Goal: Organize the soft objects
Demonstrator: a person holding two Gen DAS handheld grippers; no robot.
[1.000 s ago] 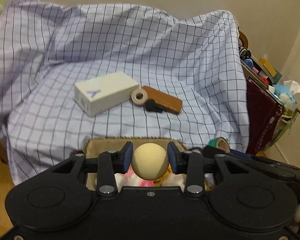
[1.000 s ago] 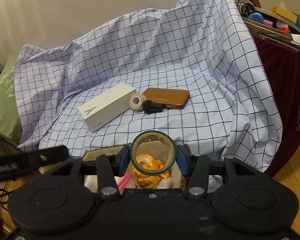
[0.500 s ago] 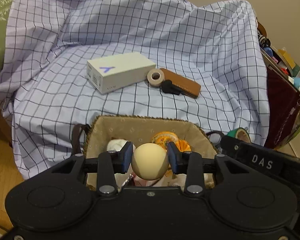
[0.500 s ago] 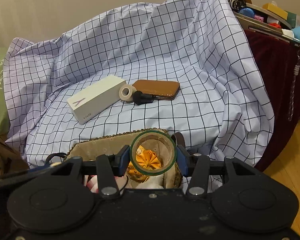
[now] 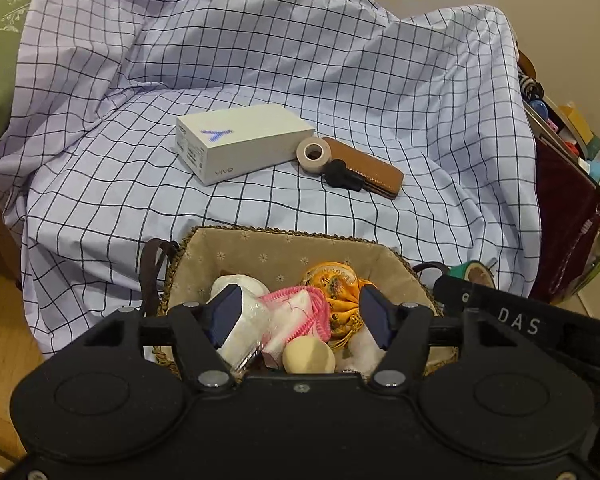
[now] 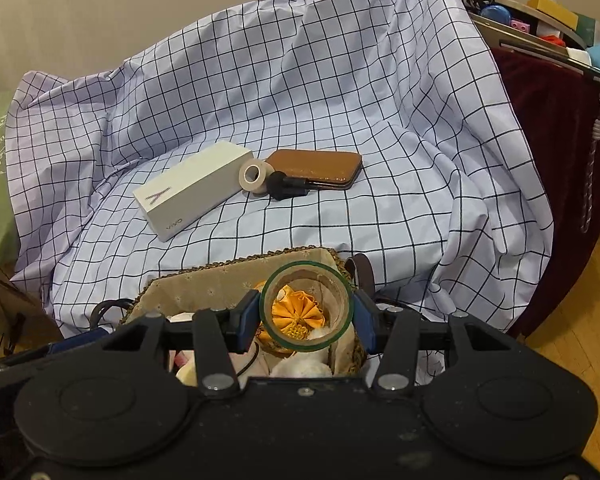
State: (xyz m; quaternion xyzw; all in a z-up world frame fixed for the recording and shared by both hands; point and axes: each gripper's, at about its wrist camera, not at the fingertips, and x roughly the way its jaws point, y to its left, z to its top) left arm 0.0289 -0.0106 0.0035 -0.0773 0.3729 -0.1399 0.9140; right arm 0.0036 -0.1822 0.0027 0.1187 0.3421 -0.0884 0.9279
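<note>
- Left gripper [image 5: 300,316]: jaws have just been opening and stand spread; the cream ball [image 5: 309,357] lies loose between and below them, touching neither pad, resting in the basket [image 5: 284,246].
- Right gripper [image 6: 306,312]: pads pinch a green-rimmed tape roll [image 6: 306,306] by its sides, held above the basket's right part.
- Basket, directly beneath both tools: fabric-lined, woven rim; holds a pink-edged cloth [image 5: 296,314], an orange fabric piece [image 5: 336,284] and white soft items.
- Surface ahead of the tools: a grid-checked sheet [image 5: 340,92], draped and creased.
- Farther ahead on the sheet: a white box [image 5: 240,142], a small beige tape roll [image 5: 313,153] touching it, a black object, a brown case [image 5: 366,172].
- Right of the tools: dark red cloth [image 6: 556,152] under cluttered shelves.
- Below, to either side: wooden floor [image 6: 580,312]. Behind: plain beige wall.
</note>
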